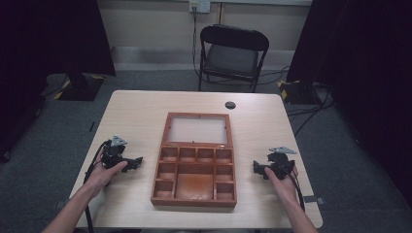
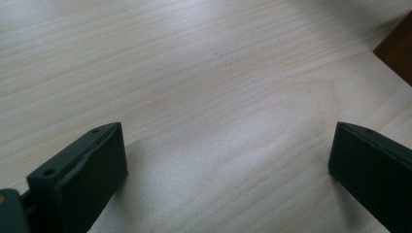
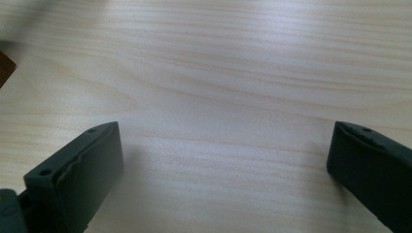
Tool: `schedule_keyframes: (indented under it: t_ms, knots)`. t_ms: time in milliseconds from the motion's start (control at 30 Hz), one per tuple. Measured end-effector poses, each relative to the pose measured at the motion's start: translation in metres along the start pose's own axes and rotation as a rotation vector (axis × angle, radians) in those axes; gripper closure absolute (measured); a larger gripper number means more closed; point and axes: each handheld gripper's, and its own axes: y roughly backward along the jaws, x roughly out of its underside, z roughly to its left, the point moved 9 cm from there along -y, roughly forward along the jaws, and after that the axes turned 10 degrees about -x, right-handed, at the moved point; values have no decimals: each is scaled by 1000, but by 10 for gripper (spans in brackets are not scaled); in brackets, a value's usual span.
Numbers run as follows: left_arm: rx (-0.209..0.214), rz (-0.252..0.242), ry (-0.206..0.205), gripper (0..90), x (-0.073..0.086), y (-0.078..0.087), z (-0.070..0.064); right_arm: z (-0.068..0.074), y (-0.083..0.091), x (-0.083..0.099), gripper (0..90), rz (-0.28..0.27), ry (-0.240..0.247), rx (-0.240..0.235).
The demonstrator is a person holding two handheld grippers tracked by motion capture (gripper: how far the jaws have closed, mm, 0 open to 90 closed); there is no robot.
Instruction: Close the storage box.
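The left tool (image 1: 137, 161) rested on the surface (image 1: 136, 111) at about nine o'clock from the wooden box (image 1: 196, 192). Its jaws were spread wide with nothing between them. In the left gripper view, bare wood lay between the two black jaws, and a brown corner of the box (image 2: 396, 46) showed at about two o'clock.

The box sat in the middle of the surface, between the two tools and apart from both. It was open. Its lid (image 1: 198, 129) lay flat toward twelve o'clock, and the tray of little compartments lay toward six o'clock, near the person. Opened out like that, its long side ran from six to twelve o'clock. The compartments looked empty.

The right tool (image 1: 256, 167) rested at about three o'clock from the box, also spread wide and holding nothing.

What could have gone wrong? If one tool pushed the box from just one side, the box might have slid or spun away. If a tool grabbed only the thin lid edge, the lid might have slipped out and banged shut. A trailing cable (image 1: 90, 213) could also have snagged.
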Motion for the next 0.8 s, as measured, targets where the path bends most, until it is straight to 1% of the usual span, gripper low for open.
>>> schedule_keyframes:
  t_ms: [167, 200, 300, 367, 400, 433, 467, 500, 533, 567, 600, 633, 700, 733, 800]
  knots:
    - [1, 6, 6, 0, 0, 0, -1, 0, 0, 0, 0, 0, 2, 0]
    - [4, 15, 0, 3, 0, 1, -1, 0, 0, 0, 0, 0, 4, -2]
    - [4, 20, -12, 34, 0, 3, 0, 1, 1, 1, 0, 0, 5, -1]
    - [3, 10, 12, 95, -2, 4, 1, 2, 2, 1, 0, 10, 10, -9]
    - [9, 10, 16, 130, -3, 5, 1, 3, 2, 1, 12, 8, 11, -11]
    - [14, 12, 24, 161, -3, 6, 2, 3, 3, 1, 43, 5, 10, -13]
    - [21, 12, 41, 159, -3, 6, 2, 3, 3, 0, 101, -3, 15, -16]
    - [21, 12, 41, 157, -3, 6, 2, 3, 3, 0, 101, -3, 15, -16]
    - [19, 18, 47, 160, -3, 7, 3, 3, 6, -2, 176, -17, 12, -8]
    - [19, 18, 47, 163, -3, 7, 3, 2, 6, -2, 132, -14, 20, -2]
    - [25, 19, 59, 163, -4, 8, 2, 2, 6, -2, 149, -12, 19, -4]
    - [30, 16, 61, 164, -5, 9, 2, 3, 6, -2, 164, -10, 20, -16]
    - [27, 12, 63, 165, -6, 10, 2, 4, 6, -2, 146, -7, 22, -22]
    - [33, -2, 83, 166, -9, 12, 2, 6, 6, -1, 155, 0, 33, -32]
    - [41, -16, 92, 167, -12, 15, 1, 7, 8, -3, 160, -3, 52, -40]
